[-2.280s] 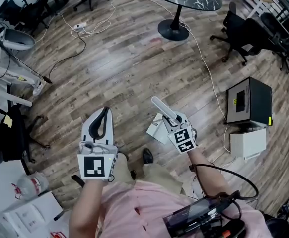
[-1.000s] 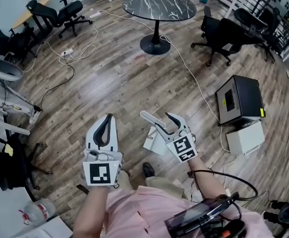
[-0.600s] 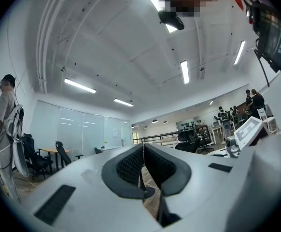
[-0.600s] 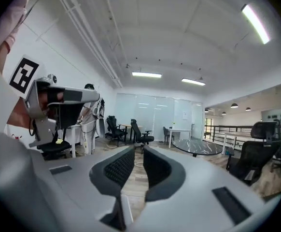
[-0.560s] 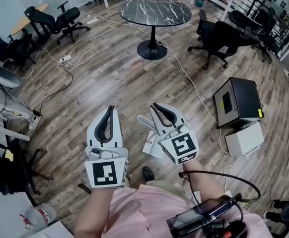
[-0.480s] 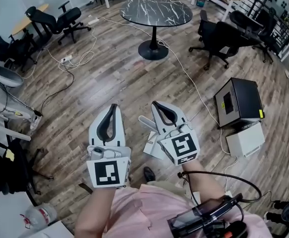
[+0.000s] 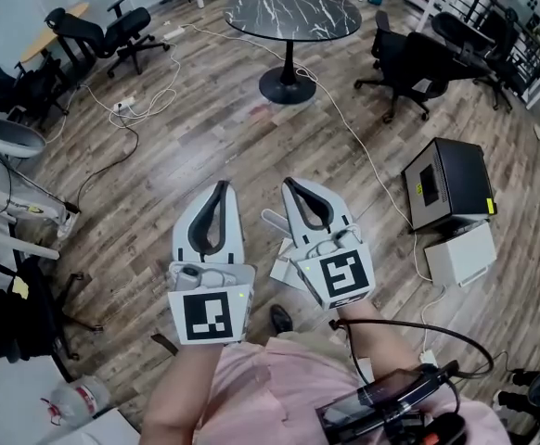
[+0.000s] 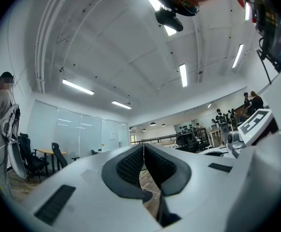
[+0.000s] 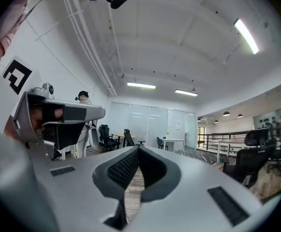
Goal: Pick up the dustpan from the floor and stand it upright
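Dustpan (image 7: 282, 267), pale grey, on the wood floor (image 7: 205, 128) just ahead of the person's shoe (image 7: 279, 320), largely covered in the head view by the right gripper (image 7: 290, 184); its handle (image 7: 272, 219) shows in the gap between the two grippers and points up towards the camera, so the pan appears to stand on end, though its foot is hidden and its balance cannot be confirmed. Neither gripper touches it. Right gripper: jaws closed tip to tip with nothing between them, as the right gripper view shows, and aimed out across the room, not at the floor. Left gripper (image 7: 219, 185): jaws likewise closed on nothing, held beside the right one at about the same height. Judged progress: lifting and setting upright look complete, with both tools clear of the pan; what may remain is only to check that it stays up unaided. Surroundings: a black cabinet (image 7: 448, 185) and a white box (image 7: 459, 253) well apart to the right, a white cable (image 7: 372, 170) across the floor between them and the pan, and a round marble-topped table (image 7: 293, 11) far ahead.
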Demonstrator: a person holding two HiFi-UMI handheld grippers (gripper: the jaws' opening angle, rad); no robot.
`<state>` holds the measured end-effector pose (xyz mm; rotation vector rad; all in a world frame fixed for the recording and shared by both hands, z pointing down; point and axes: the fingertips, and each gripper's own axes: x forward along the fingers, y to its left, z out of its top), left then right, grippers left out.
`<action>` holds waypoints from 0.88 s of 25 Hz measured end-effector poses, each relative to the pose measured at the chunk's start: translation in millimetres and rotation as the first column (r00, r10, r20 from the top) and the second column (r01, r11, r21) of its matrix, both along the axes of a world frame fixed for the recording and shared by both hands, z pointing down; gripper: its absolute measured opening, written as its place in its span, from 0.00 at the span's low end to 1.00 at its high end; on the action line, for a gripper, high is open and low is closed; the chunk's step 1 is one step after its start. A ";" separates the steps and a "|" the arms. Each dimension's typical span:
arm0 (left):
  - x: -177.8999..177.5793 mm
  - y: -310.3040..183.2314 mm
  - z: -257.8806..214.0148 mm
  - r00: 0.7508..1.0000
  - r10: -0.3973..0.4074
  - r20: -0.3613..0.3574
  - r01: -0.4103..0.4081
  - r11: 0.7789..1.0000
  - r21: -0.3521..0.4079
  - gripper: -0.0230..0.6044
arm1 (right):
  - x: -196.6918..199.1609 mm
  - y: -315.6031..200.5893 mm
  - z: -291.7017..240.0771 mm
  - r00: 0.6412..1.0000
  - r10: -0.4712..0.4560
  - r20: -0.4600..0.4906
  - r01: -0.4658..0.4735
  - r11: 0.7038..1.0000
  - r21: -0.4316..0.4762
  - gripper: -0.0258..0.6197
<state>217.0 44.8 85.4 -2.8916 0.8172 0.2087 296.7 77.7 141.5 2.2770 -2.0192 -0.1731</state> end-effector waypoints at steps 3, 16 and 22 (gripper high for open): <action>0.5 -1.3 -0.3 1.000 0.004 -0.002 -0.004 1.000 -0.002 0.06 | 0.2 0.1 -1.1 1.000 0.013 -0.011 -0.013 1.000 0.009 0.04; -4.1 7.1 -4.9 1.000 0.015 -0.001 -0.015 1.000 0.008 0.06 | -9.3 7.9 -10.6 1.000 0.004 -0.012 -0.004 0.999 0.040 0.04; -6.5 9.7 -3.2 1.000 0.013 -0.002 -0.013 1.000 0.008 0.06 | -13.0 10.7 -11.2 1.000 0.001 -0.022 0.000 0.999 0.049 0.04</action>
